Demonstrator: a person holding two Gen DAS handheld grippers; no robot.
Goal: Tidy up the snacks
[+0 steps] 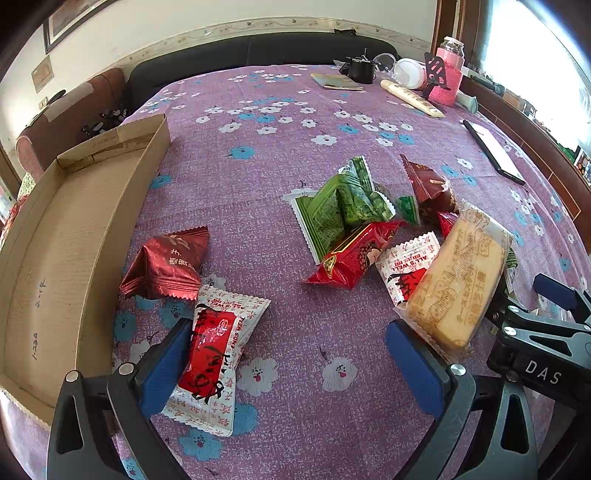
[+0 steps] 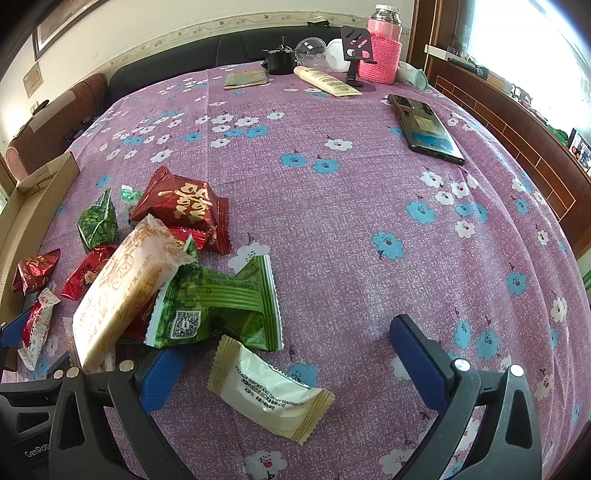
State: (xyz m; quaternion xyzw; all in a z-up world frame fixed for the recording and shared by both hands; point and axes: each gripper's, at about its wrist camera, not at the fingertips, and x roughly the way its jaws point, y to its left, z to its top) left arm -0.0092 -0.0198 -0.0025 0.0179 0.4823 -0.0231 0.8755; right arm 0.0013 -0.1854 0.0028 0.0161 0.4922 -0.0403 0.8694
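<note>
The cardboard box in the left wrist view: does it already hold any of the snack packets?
No: the cardboard box shows only its bare brown floor, while the snack packets, such as the dark red one, lie outside it on the purple tablecloth.

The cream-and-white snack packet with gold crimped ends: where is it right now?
In the right wrist view, the cream-and-white snack packet lies on the purple floral tablecloth between the open right tongs, beside the green packet.

Dark sofa (image 1: 258, 50), cream wall (image 2: 166, 22), bright window (image 1: 535, 55)

Black gripper frames, blue-padded fingers (image 1: 417, 365), silver screws (image 2: 461, 365), white "DAS" lettering (image 1: 543, 371)
</note>
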